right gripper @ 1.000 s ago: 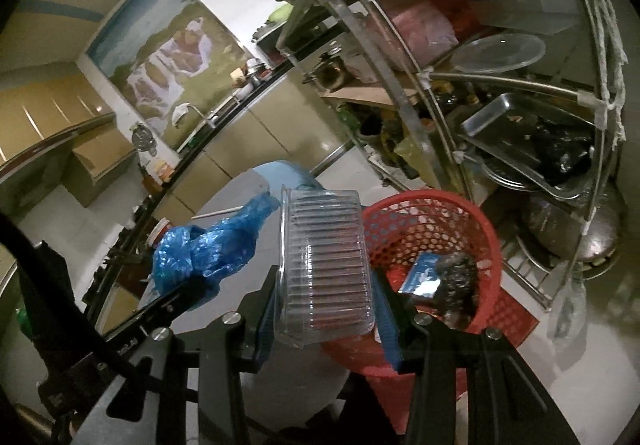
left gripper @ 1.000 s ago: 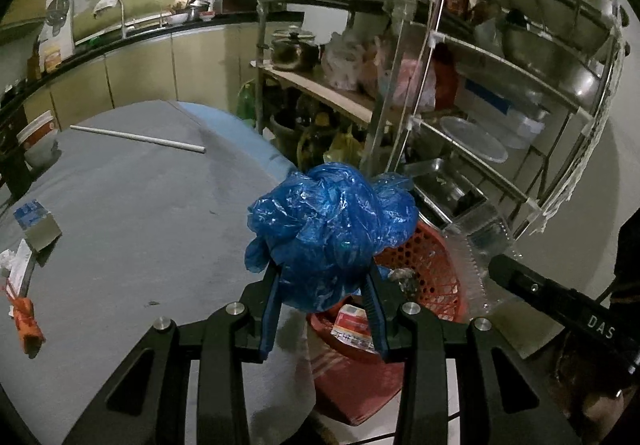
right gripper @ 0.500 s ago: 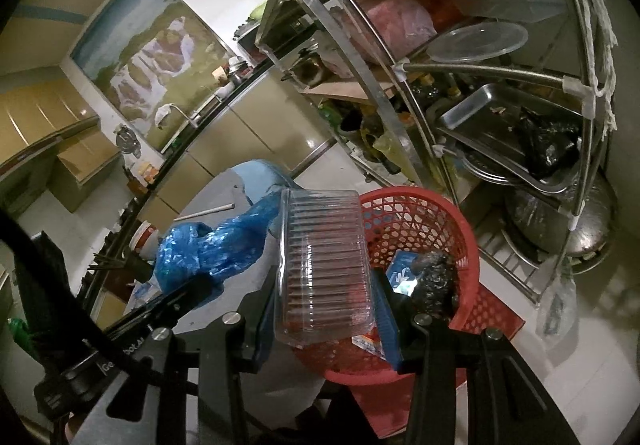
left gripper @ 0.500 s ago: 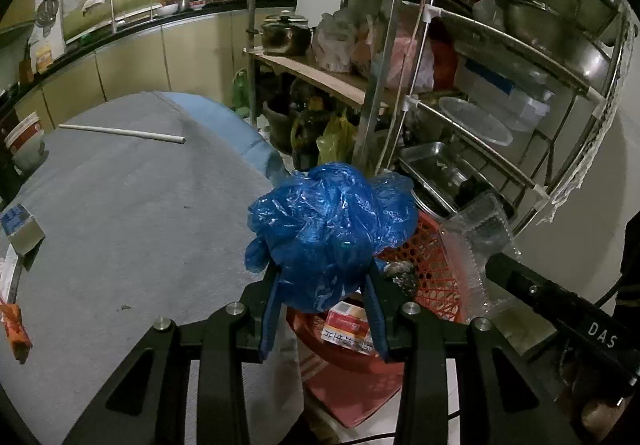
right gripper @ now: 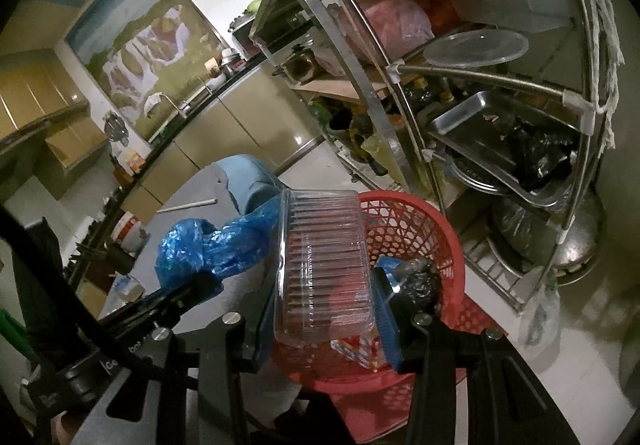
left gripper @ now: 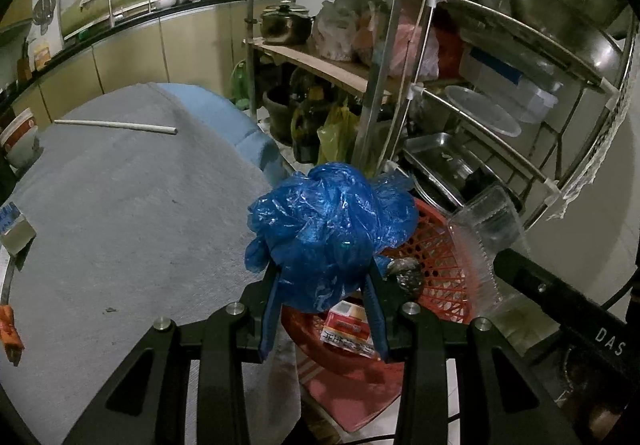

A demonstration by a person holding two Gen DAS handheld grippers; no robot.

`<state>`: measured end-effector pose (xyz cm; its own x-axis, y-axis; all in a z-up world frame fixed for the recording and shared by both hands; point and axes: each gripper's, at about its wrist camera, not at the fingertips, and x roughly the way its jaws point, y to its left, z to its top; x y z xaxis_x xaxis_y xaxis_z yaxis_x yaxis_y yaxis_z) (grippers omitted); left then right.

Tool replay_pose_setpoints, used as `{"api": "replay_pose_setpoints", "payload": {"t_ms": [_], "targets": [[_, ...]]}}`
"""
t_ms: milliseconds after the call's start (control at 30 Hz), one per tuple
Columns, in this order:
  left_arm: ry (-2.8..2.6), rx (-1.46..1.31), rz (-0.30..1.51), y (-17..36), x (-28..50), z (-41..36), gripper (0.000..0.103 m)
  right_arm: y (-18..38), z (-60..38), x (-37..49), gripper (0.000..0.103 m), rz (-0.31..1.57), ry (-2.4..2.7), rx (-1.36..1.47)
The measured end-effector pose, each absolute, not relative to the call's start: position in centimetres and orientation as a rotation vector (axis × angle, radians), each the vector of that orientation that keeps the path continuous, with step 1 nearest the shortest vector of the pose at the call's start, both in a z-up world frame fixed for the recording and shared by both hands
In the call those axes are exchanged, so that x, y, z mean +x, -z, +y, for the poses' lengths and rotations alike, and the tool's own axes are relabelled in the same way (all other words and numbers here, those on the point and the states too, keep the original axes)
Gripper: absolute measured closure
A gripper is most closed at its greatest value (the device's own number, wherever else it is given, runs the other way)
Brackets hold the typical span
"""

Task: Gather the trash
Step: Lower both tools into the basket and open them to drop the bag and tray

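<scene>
My left gripper (left gripper: 322, 281) is shut on a crumpled blue plastic bag (left gripper: 332, 233) and holds it over the near rim of a red mesh basket (left gripper: 436, 257) that stands on the floor beside the table. The bag also shows in the right wrist view (right gripper: 208, 245). My right gripper (right gripper: 324, 285) is shut on a clear ribbed plastic container (right gripper: 324, 261) and holds it above the same basket (right gripper: 424, 229). The container shows in the left wrist view (left gripper: 484, 229) at the basket's right rim. The basket holds a red and white carton (left gripper: 348, 329) and a dark crumpled wad (left gripper: 404, 273).
A grey cloth-covered table (left gripper: 120, 205) lies to the left, with a white stick (left gripper: 116, 125), a small box (left gripper: 16, 233), an orange wrapper (left gripper: 10, 329) and a cup (left gripper: 18, 141). A metal rack (left gripper: 480, 85) of pans and bags stands close behind the basket.
Both grippers have moved toward the basket with their loads. The basket now sits closer beneath the bag and the container. Both grips are unchanged.
</scene>
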<state>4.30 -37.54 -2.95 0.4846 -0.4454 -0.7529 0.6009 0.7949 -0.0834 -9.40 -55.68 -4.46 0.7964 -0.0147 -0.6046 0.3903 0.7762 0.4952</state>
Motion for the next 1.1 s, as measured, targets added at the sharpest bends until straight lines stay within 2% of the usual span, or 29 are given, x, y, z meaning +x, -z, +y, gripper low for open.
{"api": "replay_pose_setpoints", "payload": {"t_ms": [1100], "targets": [[0.631,0.218,0.887,4.5,5.5,-39.0,0.064,6.1,-56.3,-7.2,0.057,0.695,0.283,0.600]]}}
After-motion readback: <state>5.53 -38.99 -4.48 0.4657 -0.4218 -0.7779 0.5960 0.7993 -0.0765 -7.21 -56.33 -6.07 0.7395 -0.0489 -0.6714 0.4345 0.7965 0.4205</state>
